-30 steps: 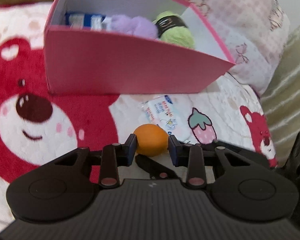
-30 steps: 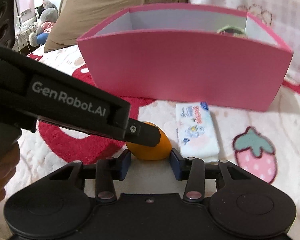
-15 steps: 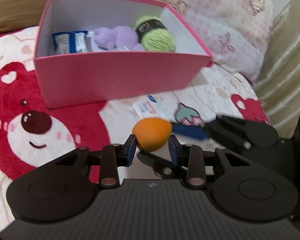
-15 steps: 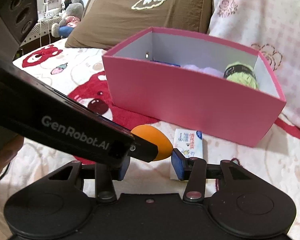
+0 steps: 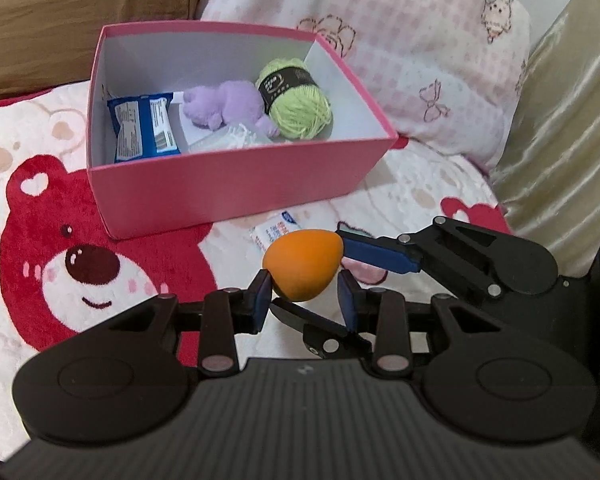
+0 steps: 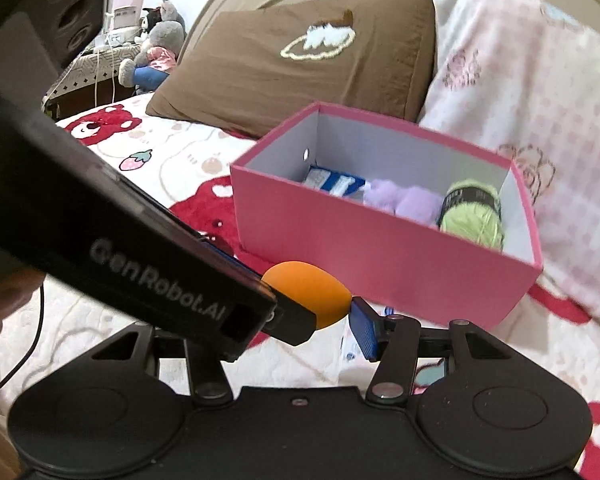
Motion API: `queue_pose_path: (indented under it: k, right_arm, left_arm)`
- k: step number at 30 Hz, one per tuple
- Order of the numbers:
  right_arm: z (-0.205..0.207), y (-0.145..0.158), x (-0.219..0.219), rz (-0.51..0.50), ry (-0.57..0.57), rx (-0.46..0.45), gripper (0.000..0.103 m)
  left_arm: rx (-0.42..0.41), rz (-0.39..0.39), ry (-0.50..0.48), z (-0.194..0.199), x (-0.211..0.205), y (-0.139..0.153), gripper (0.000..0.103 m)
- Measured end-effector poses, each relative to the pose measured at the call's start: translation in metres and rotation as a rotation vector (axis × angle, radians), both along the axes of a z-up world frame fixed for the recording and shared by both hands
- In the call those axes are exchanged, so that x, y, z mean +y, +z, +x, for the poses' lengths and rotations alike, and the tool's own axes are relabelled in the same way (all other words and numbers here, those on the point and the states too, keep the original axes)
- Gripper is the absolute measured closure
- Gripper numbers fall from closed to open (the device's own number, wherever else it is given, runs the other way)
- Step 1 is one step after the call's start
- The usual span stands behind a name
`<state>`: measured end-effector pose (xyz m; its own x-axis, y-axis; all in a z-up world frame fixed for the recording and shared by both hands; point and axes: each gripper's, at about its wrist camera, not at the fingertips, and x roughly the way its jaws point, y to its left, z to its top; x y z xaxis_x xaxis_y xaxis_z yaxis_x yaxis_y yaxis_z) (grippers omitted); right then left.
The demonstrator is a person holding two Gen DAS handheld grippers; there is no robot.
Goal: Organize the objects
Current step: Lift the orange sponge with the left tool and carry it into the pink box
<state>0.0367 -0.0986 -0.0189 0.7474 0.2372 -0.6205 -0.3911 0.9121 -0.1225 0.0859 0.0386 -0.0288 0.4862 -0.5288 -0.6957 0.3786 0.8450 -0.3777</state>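
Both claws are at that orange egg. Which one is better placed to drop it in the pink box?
Probably the left claw: the orange egg sits between its fingers, and the pink box opens straight ahead. The right claw meets the egg from the side.

The bear-print bedspread (image 5: 100,248) carries the pink box (image 5: 236,184), a tissue packet (image 5: 274,232) and two pillows.

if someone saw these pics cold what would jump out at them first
Probably the orange egg-shaped sponge, held up off the bedspread with both the left gripper and the right gripper closing around it. Just behind it stands the open pink box, holding a green yarn ball on its right side, a purple plush toy in the middle and a blue packet on the left. The big red bear print on the bedspread is loud too.
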Motion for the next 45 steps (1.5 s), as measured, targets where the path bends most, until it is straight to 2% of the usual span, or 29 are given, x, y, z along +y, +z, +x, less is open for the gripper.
queue_pose_path:
  k: [8,13,18,20,23,28,34,37,40,41,42,45]
  right_arm:
    - [0.004,0.016,0.006,-0.02,0.024,-0.057,0.038]
    - [0.011,0.023,0.003,0.027,0.032,-0.048,0.036]
    - [0.017,0.034,0.001,0.088,0.068,-0.057,0.017]
    - [0.025,0.039,0.001,0.095,0.068,-0.067,0.015]
    - [0.041,0.046,0.0,0.078,0.071,-0.08,0.015]
    - [0.07,0.052,-0.006,0.112,0.071,-0.07,0.015]
    - [0.096,0.061,-0.007,0.107,0.117,-0.069,0.015]
    - [0.112,0.062,-0.009,0.101,0.125,-0.055,0.018]
    - [0.128,0.06,-0.013,0.087,0.115,-0.032,0.029]
    - [0.135,0.058,-0.016,0.084,0.111,-0.023,0.035]
    - [0.141,0.057,-0.019,0.086,0.097,-0.013,0.047]
    - [0.161,0.052,-0.029,0.142,0.077,0.039,0.051]
  left_arm:
    - [-0.026,-0.054,-0.016,0.004,0.011,0.012,0.07]
    - [0.001,-0.095,-0.002,0.008,0.019,0.023,0.068]
    - [0.024,-0.098,-0.023,0.019,0.015,0.035,0.066]
    - [0.002,-0.089,-0.022,0.027,0.011,0.041,0.066]
    - [0.001,-0.099,-0.005,0.042,0.011,0.046,0.066]
    - [0.024,-0.109,0.046,0.069,0.014,0.052,0.066]
    - [0.048,-0.118,0.085,0.097,0.016,0.055,0.066]
    - [0.054,-0.109,0.116,0.109,0.016,0.057,0.066]
    - [0.045,-0.095,0.137,0.122,0.017,0.06,0.066]
    - [0.046,-0.09,0.14,0.126,0.017,0.059,0.066]
    - [0.051,-0.089,0.137,0.13,0.018,0.059,0.066]
    - [0.099,-0.081,0.143,0.148,0.018,0.052,0.067]
